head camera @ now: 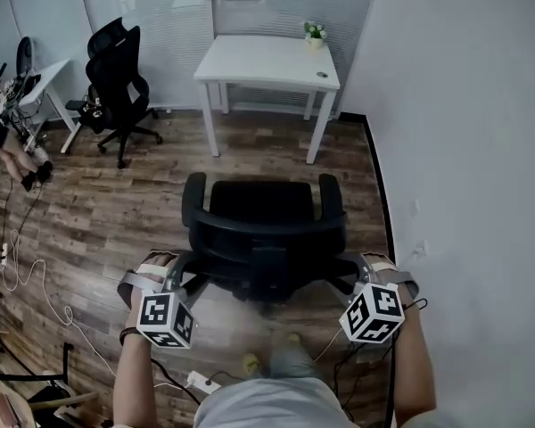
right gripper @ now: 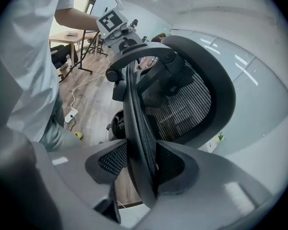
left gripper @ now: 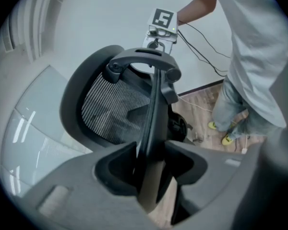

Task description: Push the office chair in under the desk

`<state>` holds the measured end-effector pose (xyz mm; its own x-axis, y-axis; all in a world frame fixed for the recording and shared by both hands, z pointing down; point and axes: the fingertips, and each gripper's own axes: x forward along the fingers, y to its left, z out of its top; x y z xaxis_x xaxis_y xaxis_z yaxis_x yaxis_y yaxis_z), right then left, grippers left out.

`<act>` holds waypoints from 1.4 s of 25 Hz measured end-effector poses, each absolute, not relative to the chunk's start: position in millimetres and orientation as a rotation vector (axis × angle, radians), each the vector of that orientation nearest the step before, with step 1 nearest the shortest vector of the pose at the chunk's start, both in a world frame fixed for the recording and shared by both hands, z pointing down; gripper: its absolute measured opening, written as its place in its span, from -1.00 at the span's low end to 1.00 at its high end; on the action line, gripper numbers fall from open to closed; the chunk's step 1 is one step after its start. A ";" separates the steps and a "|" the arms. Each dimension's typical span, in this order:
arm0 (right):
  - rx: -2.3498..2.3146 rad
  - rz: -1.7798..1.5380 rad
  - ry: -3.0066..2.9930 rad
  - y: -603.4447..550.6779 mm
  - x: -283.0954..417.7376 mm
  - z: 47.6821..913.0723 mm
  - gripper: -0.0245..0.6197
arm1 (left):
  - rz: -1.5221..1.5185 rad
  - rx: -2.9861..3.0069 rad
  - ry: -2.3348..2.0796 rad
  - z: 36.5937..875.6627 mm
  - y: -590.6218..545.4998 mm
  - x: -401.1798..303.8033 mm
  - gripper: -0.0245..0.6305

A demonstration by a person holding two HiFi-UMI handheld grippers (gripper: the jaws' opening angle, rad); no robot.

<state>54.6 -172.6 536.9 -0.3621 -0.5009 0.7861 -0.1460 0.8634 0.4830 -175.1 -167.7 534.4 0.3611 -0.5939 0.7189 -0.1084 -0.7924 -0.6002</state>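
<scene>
Head view: left gripper (head camera: 180, 273) and right gripper (head camera: 349, 273) flanked the office chair (head camera: 260, 201) at its backrest (head camera: 267, 239), surface (head camera: 259, 61) well ahead of them. Left gripper view: jaws clamped the backrest rim. Right gripper view: same grip. Push looked barely started; next needed an even, straight shove forward.

An office: white desk (head camera: 267, 61), black office chair (head camera: 263, 226).

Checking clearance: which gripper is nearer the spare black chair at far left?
Left. The left gripper grips the office chair by its backrest edge nearest the spare chair; the right gripper grips the opposite edge, farther off.
</scene>
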 end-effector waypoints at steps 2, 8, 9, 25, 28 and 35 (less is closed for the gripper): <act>0.483 -0.397 -1.926 -207.0 62.6 532.5 -0.36 | -1.422 -2.174 0.601 530.6 -199.8 -167.0 -0.38; 0.503 -0.421 -1.927 -248.7 73.8 538.1 -0.34 | -1.448 -2.190 0.610 537.9 -242.2 -155.9 -0.39; 0.501 -0.421 -1.926 -261.9 80.1 538.3 -0.34 | -1.448 -2.190 0.617 538.0 -254.7 -149.8 -0.39; 0.495 -0.434 -1.937 -466.9 106.0 520.5 -0.34 | -1.480 -2.209 0.635 520.1 -456.8 -123.6 -0.38; 0.499 -0.433 -1.937 -508.6 105.4 516.5 -0.33 | -1.488 -2.224 0.613 517.1 -497.0 -124.4 -0.39; 0.546 -0.421 -1.930 -559.5 93.0 528.8 -0.32 | -1.439 -2.197 0.604 526.7 -553.6 -136.6 -0.37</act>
<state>93.0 -559.5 528.8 -0.3573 -0.5487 0.7558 -0.1842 0.8348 0.5189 -136.6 -553.6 526.7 0.3623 -0.5783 0.7310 -0.1170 -0.8063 -0.5798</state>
